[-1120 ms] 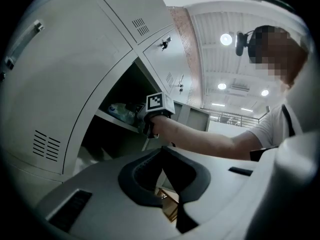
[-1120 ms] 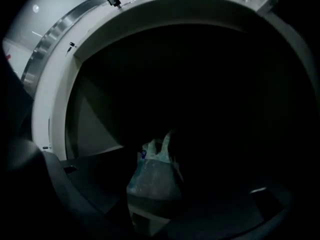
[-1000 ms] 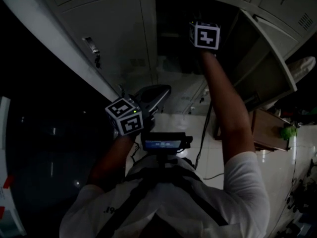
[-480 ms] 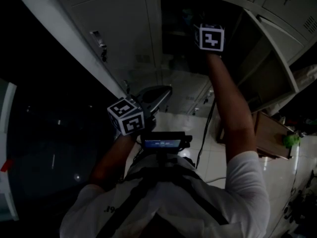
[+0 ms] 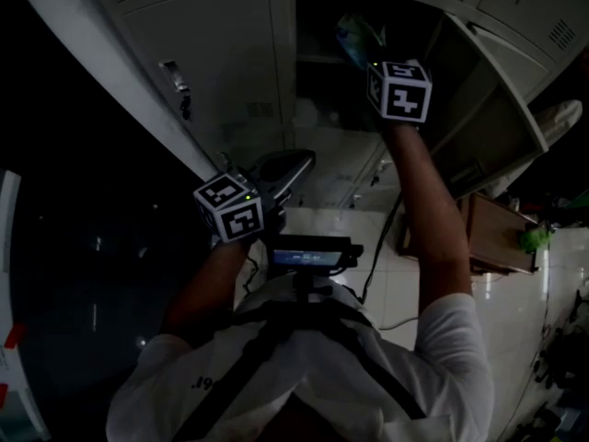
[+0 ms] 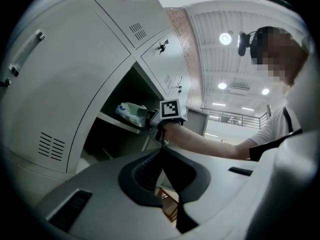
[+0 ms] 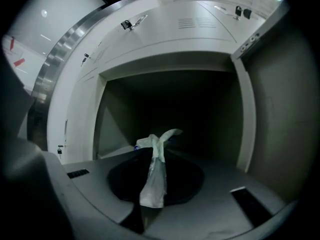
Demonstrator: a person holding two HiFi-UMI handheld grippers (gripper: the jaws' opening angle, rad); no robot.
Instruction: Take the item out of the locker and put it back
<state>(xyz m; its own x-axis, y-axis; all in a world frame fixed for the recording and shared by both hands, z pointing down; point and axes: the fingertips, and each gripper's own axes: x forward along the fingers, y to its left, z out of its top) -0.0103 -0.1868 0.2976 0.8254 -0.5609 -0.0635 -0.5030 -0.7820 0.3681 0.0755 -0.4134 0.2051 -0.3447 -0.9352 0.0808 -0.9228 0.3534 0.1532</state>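
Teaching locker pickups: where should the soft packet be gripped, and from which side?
Its flat crimped end, approached level from the open locker front. The soft packet is puffy mid-body, but that end is a thin strip; the jaws of the right hand-held gripper have just closed on it.

In the head view we see only a corner of the packet (image 5: pixel 353 31) above the right gripper (image 5: pixel 372 60), whose marker cube covers its jaws. In the right gripper view the packet shows edge-on, print unreadable to us; the locker's (image 7: pixel 165 64) back is lost in darkness.
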